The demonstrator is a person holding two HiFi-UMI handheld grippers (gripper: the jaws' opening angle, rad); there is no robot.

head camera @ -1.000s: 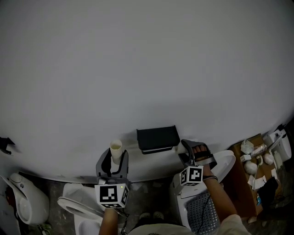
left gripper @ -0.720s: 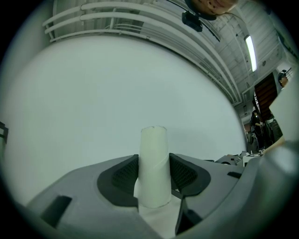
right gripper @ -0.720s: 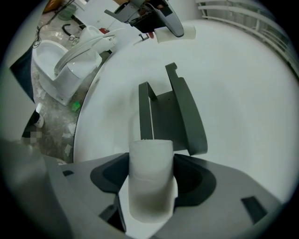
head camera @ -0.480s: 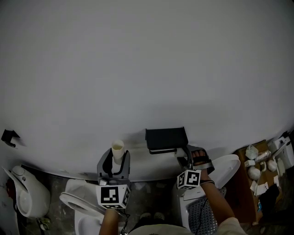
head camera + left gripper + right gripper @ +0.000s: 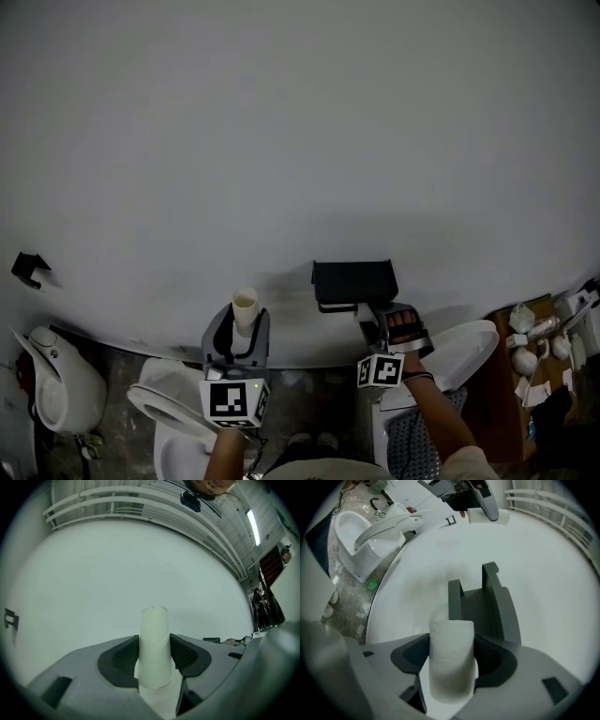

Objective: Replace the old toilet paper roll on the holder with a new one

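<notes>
An empty cardboard tube (image 5: 154, 646) stands upright between the jaws of my left gripper (image 5: 154, 654), which is shut on it in front of the bare white wall. In the head view this gripper (image 5: 239, 330) holds the tube (image 5: 245, 307) left of the black holder (image 5: 353, 281). My right gripper (image 5: 451, 656) is shut on a fresh toilet paper roll (image 5: 451, 667). It points at the holder (image 5: 483, 602), whose two arms stand empty just beyond the roll. In the head view the right gripper (image 5: 392, 323) sits just below the holder's right end.
A white toilet (image 5: 164, 412) stands under the left gripper, another (image 5: 56, 380) at far left, a third (image 5: 464, 352) at right. A cardboard box of small items (image 5: 525, 347) lies at far right. A small black bracket (image 5: 28, 267) hangs on the wall.
My right gripper has moved with the roll closer in under the holder. The left gripper with the tube now stands farther left of the holder.
</notes>
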